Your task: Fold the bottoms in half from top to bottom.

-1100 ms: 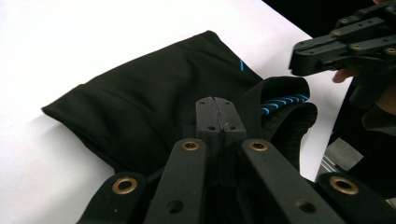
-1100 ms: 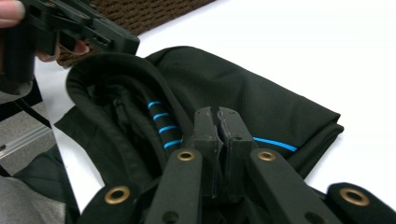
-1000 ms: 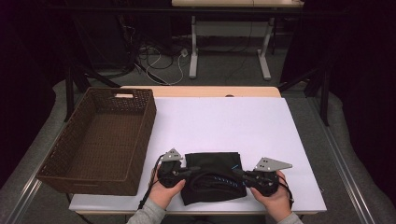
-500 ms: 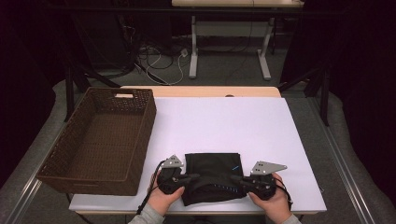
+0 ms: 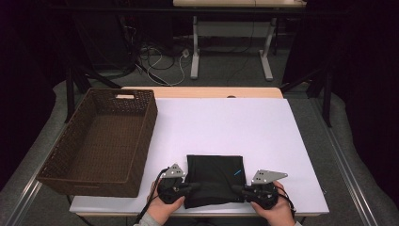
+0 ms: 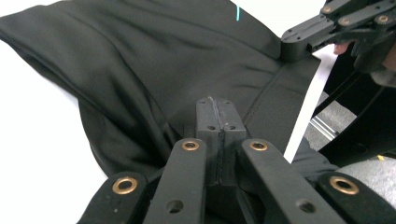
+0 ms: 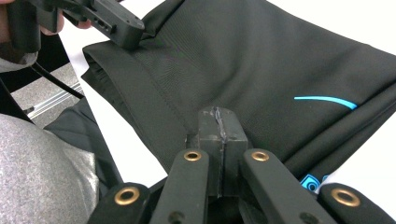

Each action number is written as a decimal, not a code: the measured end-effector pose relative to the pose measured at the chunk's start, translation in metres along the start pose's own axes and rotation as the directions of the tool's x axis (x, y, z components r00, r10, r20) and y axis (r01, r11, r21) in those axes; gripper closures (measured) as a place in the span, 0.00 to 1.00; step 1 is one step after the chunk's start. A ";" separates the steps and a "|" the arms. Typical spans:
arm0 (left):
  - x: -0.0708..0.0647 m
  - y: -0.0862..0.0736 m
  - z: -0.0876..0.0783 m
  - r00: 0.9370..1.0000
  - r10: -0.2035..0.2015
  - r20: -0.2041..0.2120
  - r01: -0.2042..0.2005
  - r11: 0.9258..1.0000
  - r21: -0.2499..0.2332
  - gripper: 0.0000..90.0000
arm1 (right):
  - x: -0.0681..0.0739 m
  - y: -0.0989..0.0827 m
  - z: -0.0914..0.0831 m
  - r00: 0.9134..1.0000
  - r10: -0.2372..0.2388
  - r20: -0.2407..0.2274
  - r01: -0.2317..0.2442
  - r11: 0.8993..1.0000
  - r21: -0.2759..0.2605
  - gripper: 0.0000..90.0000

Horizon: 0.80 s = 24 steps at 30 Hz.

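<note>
While partly off-table, black garment point(image 5: 214, 179) folded.

Two black hand-held grippers with brass-ringed pivots, held by a person in grey sleeves.

The left hand-held gripper point(image 5: 194, 187) and the right hand-held gripper point(image 5: 238, 189) are both matte black, each topped by a grey three-cornered plate point(image 5: 267, 176) dotted with small holes, and a thin black cable point(image 5: 149, 206) trails from the left one. In the gripper views each shows two flat black link arms with brass-coloured rings point(image 6: 190, 145) at the pivots, plain round holes lower down, and blocky black fingertips point(image 6: 215, 120) with small recessed screws and a pale scuffed seam between them. A heathered grey sleeve point(image 7: 42, 177) covers the forearm.
</note>
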<state>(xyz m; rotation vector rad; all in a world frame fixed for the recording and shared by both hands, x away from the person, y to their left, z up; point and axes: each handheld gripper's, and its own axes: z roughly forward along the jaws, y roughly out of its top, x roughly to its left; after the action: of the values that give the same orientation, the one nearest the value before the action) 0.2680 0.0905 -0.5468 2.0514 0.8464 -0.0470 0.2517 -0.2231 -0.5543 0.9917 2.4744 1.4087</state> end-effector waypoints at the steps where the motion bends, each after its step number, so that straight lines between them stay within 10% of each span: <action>1: 0.000 -0.001 0.000 1.000 -0.008 0.002 0.008 1.000 -0.001 1.00 | 0.000 0.000 0.000 1.000 0.006 0.001 -0.006 1.000 0.002 1.00; 24: -0.002 -0.006 -0.002 0.999 -0.044 0.001 0.044 0.999 -0.022 0.99 | -0.002 0.001 -0.001 1.000 -0.006 0.021 0.007 0.999 -0.043 0.96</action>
<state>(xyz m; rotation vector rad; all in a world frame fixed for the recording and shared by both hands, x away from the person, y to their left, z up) 0.2630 0.0933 -0.5490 2.0120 0.8881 -0.0624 0.2534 -0.2251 -0.5529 0.9839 2.4196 1.4368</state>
